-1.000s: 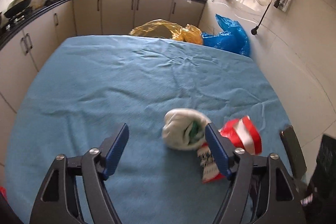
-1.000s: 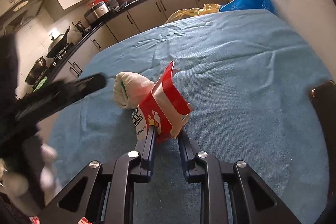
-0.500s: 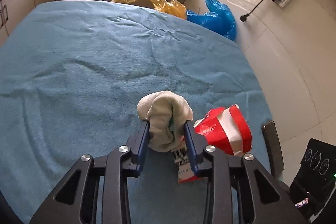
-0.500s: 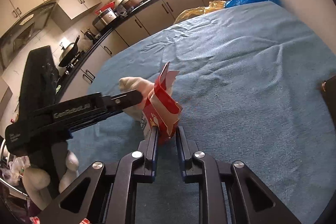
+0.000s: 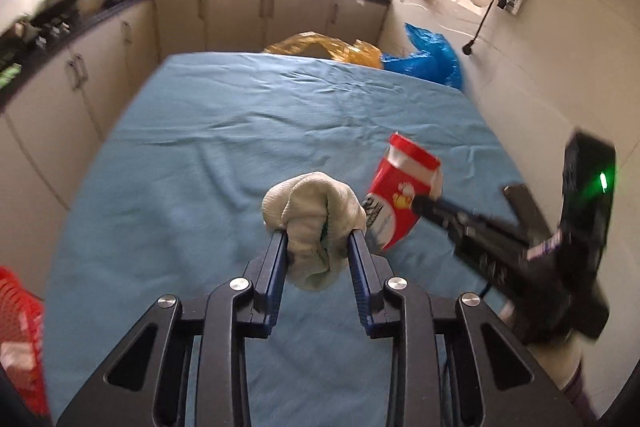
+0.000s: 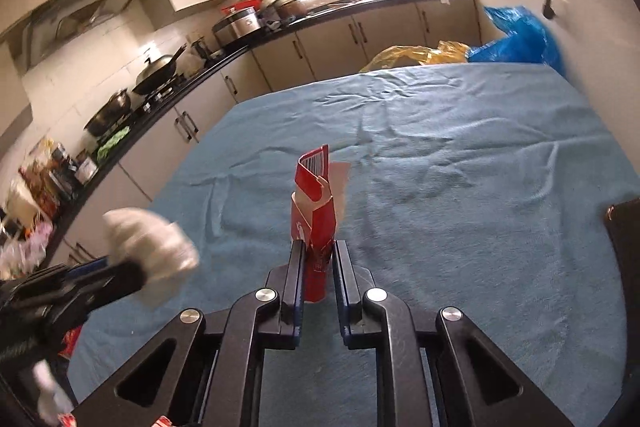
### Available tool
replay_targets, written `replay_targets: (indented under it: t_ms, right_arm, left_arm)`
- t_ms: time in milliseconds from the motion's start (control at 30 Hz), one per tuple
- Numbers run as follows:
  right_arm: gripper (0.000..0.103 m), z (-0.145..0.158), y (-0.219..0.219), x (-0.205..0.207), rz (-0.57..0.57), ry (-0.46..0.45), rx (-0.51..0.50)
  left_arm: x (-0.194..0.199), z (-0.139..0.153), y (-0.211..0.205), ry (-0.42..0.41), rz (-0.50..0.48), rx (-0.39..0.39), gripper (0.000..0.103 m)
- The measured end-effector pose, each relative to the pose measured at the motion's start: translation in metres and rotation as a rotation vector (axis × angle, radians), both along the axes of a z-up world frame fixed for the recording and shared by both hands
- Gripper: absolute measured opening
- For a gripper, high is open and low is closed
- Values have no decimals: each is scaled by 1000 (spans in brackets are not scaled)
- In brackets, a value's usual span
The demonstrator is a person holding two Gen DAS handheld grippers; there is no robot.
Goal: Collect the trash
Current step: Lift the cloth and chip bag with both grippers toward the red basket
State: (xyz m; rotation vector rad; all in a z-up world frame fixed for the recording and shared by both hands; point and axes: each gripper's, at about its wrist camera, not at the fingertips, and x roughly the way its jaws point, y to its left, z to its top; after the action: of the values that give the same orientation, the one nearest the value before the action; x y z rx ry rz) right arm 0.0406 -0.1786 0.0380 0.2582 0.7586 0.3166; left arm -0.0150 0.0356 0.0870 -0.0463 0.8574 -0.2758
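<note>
My left gripper (image 5: 319, 243) is shut on a crumpled white wad of cloth or tissue (image 5: 316, 223) and holds it above the blue-covered table (image 5: 224, 131). My right gripper (image 6: 319, 251) is shut on a flattened red and white carton (image 6: 316, 211), lifted off the table. In the left wrist view the carton (image 5: 400, 203) hangs just right of the wad, pinched by the right gripper (image 5: 424, 205). In the right wrist view the wad (image 6: 152, 247) shows blurred at the lower left in the left gripper (image 6: 132, 277).
A red basket (image 5: 20, 339) sits at the table's near left edge. Yellow (image 5: 324, 47) and blue (image 5: 428, 63) plastic bags lie beyond the far edge. A dark chair back (image 6: 624, 251) stands at the right edge. Kitchen counters run along the left and back.
My left gripper closed on the white wad and lifted it off the table. My right gripper raised the red carton. Both grippers have risen and tilted up.
</note>
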Motion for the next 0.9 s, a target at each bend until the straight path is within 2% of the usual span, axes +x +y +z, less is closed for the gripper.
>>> replay_targets:
  t_ms: [133,267,433,533,633,700,900]
  right_arm:
    - [13,10,10,-11,28,4,-26]
    - [13,22,9,-39,78,57,-63]
    - [14,37,14,-75,138,119,-256]
    - [14,26,23,-83,158,152,-337]
    - [18,16,28,-82,139,155,-311]
    - [22,11,29,-79,126,158,-268]
    - [23,-12,39,-70,89,179,-234]
  left_arm:
    - [-31,1,24,16,32,-9,29]
    - [-56,-5,50,49,53,-21,30]
    - [-72,-24,74,117,71,-39,30]
    - [-69,-41,80,156,79,-54,30]
    - [-63,-52,80,175,89,-60,31]
    - [-62,-55,79,159,91,-55,33]
    - [-56,-57,82,132,106,-74,37]
